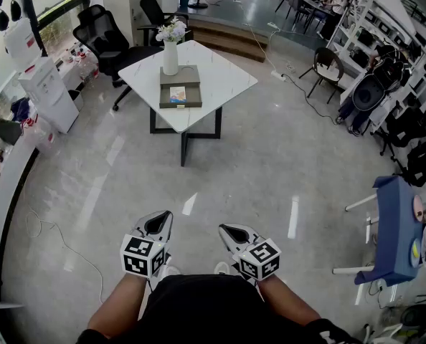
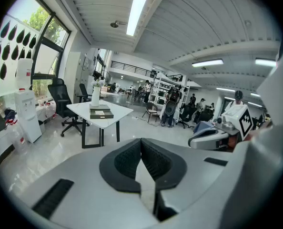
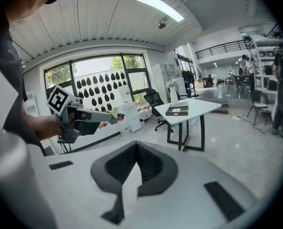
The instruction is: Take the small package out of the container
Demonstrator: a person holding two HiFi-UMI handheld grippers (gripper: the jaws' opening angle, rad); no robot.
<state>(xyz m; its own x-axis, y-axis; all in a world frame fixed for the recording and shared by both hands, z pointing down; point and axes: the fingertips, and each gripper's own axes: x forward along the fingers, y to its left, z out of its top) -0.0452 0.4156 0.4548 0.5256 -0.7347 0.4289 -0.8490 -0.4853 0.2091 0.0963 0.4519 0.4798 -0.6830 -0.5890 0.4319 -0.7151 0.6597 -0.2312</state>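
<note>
A dark flat container [image 1: 181,95] lies on the white table [image 1: 224,77] across the room, with a small light package [image 1: 177,94] inside it and a white vase [image 1: 170,56] of flowers behind it. My left gripper [image 1: 160,221] and right gripper [image 1: 232,231] are held close to my body, far from the table, over the floor. Both are shut with nothing between the pads. The left gripper [image 2: 141,142] faces the table, and the container [image 2: 101,113] is small in the distance. From the right gripper [image 3: 136,148] the container [image 3: 178,110] also shows far off.
Black office chairs [image 1: 109,38] stand behind the table. A white water dispenser [image 1: 48,92] is at the left wall, and a cable [image 1: 55,235] lies on the floor beside it. A blue stand [image 1: 396,228] is at my right. Shelves and more chairs line the far right.
</note>
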